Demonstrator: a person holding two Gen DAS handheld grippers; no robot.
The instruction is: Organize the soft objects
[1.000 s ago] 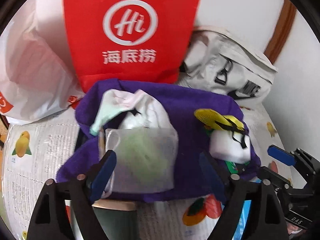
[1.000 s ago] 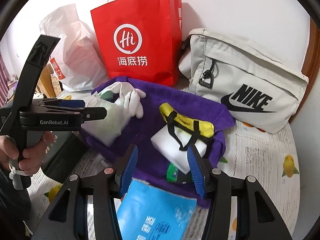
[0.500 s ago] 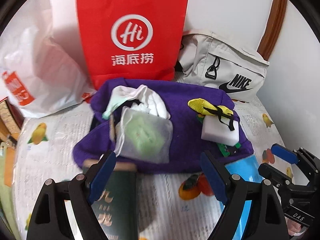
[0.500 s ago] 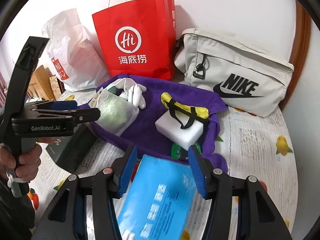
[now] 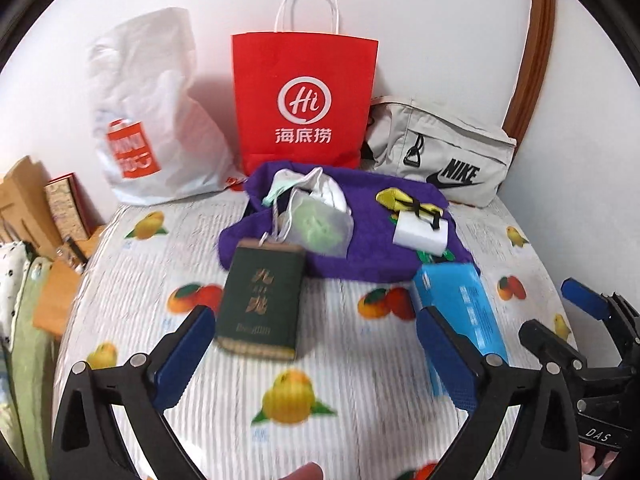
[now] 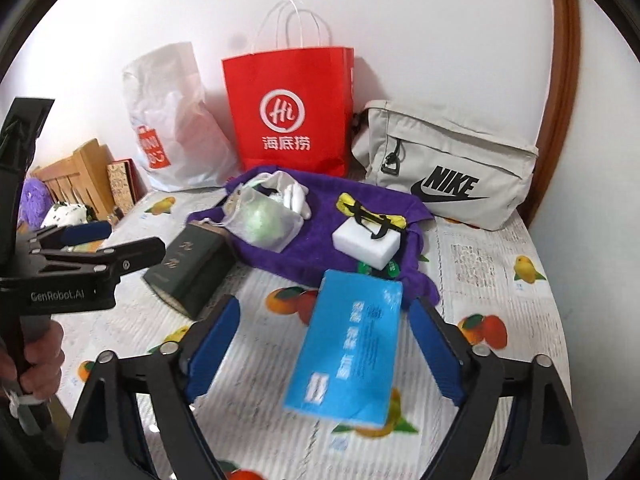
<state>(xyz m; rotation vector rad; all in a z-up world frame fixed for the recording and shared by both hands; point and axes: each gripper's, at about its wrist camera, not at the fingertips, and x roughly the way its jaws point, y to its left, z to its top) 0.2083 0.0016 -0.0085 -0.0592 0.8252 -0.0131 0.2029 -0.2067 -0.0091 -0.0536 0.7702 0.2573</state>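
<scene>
A purple towel [image 5: 372, 248] [image 6: 316, 248] lies at the back of the table. On it sit a mesh pouch with a green ball [image 5: 320, 226] [image 6: 266, 224], white gloves [image 5: 328, 192] [image 6: 294, 196], a white sponge [image 5: 420, 234] [image 6: 366, 240] and a yellow strapped item [image 5: 404, 200] [image 6: 370, 208]. A blue packet [image 5: 460, 304] [image 6: 352, 344] and a dark green box [image 5: 260, 304] [image 6: 192, 264] lie in front. My left gripper [image 5: 316, 356] [image 6: 116, 248] is open and empty, near the green box. My right gripper [image 6: 324, 352] [image 5: 560, 308] is open, its fingers either side of the blue packet.
A red paper bag [image 5: 304, 100] [image 6: 290, 112], a white plastic bag [image 5: 156, 120] [image 6: 172, 120] and a grey Nike bag [image 5: 444, 160] [image 6: 444, 164] stand along the back wall. Wooden boxes [image 5: 32, 200] [image 6: 80, 172] are at the left edge. The table has a fruit-print cloth [image 5: 320, 400].
Both grippers have pulled back from the towel, so the view widened. The green box and blue packet now show in full in front of the towel. Nothing was grasped.
</scene>
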